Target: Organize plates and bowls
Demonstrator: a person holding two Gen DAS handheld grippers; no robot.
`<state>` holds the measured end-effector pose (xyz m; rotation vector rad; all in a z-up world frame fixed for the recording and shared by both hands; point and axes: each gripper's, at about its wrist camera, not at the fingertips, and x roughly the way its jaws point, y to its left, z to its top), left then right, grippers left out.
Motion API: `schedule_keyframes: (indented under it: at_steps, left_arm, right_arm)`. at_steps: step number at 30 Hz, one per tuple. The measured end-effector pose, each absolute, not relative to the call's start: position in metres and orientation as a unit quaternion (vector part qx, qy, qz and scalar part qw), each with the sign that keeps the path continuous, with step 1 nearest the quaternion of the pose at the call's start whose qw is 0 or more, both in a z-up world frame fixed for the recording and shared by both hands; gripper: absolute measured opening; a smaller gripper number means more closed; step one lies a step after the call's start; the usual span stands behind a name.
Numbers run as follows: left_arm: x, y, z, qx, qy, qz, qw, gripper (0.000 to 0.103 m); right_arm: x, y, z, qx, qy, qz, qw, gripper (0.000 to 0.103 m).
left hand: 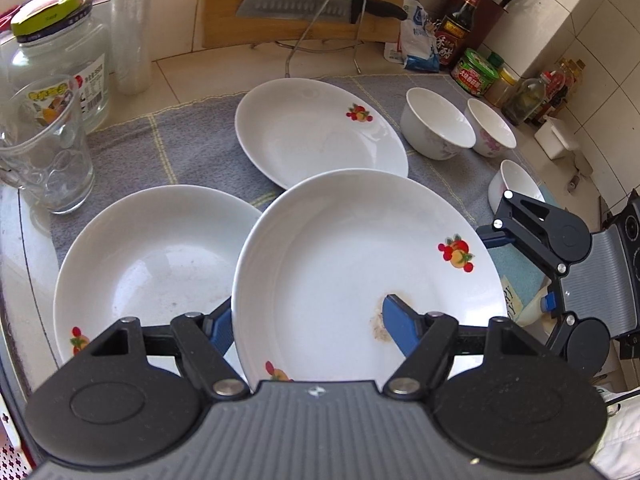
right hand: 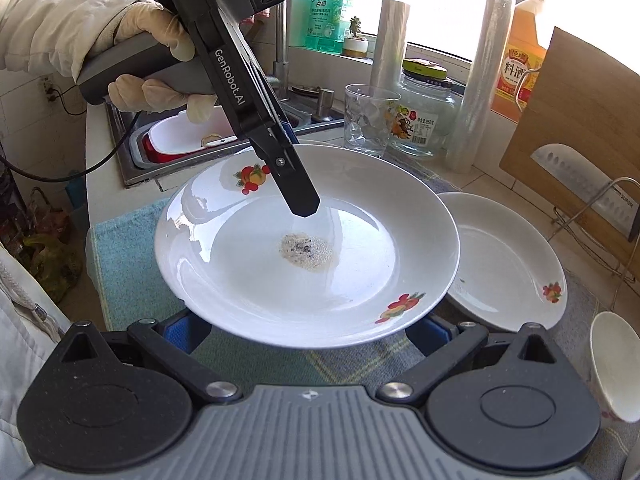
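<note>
Both grippers, left (left hand: 308, 328) and apparently right (right hand: 308, 330), pinch opposite rims of one raised plate (left hand: 360, 272).

Right gripper (right hand: 308, 334) jaws hidden under plate (right hand: 304, 248); bowl (right hand: 614, 364) cut by frame edge.

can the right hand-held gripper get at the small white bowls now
Probably not yet: the right hand-held gripper seems occupied under the lifted white fruit-print plate, shared with the left hand-held gripper. The small white ceramic bowls stand unobstructed.

Left tool (left hand: 308, 320) clamped on a raised fruit-printed plate (left hand: 340, 264) above the grey cloth (left hand: 192, 140).
</note>
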<state>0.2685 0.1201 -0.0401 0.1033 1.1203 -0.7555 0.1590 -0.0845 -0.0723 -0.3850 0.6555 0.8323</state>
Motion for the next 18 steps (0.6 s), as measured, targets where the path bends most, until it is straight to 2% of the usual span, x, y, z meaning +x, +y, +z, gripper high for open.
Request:
schedule_keyframes:
  at_steps: [18]
  left_arm:
    - [0.303,0.181,-0.056,0.027,0.518,-0.343,0.783,0.073]
  right_arm:
    - [0.202,-0.027,-0.080,-0.182,0.336,0.398,0.834,0.103]
